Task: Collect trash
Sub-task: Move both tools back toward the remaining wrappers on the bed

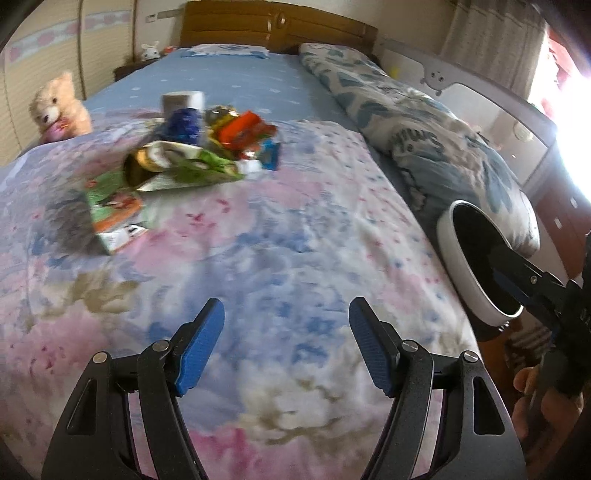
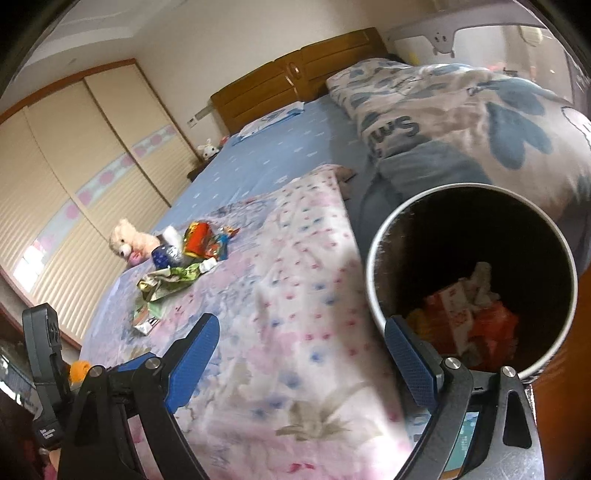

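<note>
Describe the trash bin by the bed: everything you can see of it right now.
The trash bin is a round, open-topped can with a pale rim and a dark inside. It stands beside the bed's edge, next to the folded blue-and-white quilt. Crumpled orange, red and white wrappers lie at its bottom. No lid is visible. The right gripper, open and empty, sits near its rim without touching.

bed (image 1: 229, 85) wooden headboard (image 1: 273, 26) | cream sliding wardrobe (image 2: 55, 166) | bright curtained window (image 1: 565, 92)
</note>
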A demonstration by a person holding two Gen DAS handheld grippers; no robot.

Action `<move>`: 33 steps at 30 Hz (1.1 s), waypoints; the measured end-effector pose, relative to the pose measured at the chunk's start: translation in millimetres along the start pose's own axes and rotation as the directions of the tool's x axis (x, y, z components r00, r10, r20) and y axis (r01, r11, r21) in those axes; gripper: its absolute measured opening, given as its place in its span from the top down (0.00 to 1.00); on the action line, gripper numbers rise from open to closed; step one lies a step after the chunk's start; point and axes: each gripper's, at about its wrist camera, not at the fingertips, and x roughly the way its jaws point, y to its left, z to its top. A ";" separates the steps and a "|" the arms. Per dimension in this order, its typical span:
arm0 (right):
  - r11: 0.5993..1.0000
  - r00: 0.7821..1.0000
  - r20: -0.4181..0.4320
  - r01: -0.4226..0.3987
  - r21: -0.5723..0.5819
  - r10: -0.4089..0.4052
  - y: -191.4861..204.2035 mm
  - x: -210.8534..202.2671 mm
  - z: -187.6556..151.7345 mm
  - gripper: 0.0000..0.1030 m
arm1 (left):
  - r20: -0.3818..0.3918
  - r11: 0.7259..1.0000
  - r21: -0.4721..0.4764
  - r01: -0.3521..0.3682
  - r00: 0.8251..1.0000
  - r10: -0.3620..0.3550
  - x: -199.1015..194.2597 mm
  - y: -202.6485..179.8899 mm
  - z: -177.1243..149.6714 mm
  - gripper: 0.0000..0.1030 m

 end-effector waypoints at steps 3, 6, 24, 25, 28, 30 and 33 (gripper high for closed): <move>1.000 1.000 -0.014 -0.018 -0.008 0.018 9.3 8.4 -1.6 0.10 | 0.005 1.000 -0.022 -0.017 1.000 0.017 -2.2 12.4 1.0 0.30; 0.999 0.999 -0.027 -0.029 -0.016 0.029 17.3 16.3 -2.7 0.10 | 0.007 0.998 -0.054 -0.042 0.999 0.042 -3.6 29.1 1.4 0.30; 0.988 0.991 -0.081 -0.116 -0.106 0.108 70.2 84.5 18.1 0.11 | 0.006 0.966 -0.197 -0.167 0.985 0.171 5.9 100.9 31.3 0.27; 0.985 0.989 -0.087 -0.126 -0.117 0.116 74.7 91.4 21.7 0.11 | 0.007 0.964 -0.200 -0.173 0.984 0.178 7.0 103.4 34.1 0.26; 0.979 0.986 -0.108 -0.144 -0.145 0.129 87.9 113.1 31.4 0.11 | 0.006 0.958 -0.204 -0.200 0.979 0.205 12.5 110.2 42.7 0.24; 0.975 0.982 -0.121 -0.163 -0.152 0.145 96.0 127.7 38.6 0.11 | 0.004 0.955 -0.211 -0.208 0.977 0.213 15.8 114.8 47.2 0.23; 0.972 0.980 -0.136 -0.168 -0.164 0.146 105.1 151.0 48.4 0.11 | -0.012 0.953 -0.224 -0.206 0.978 0.208 23.8 123.0 53.6 0.23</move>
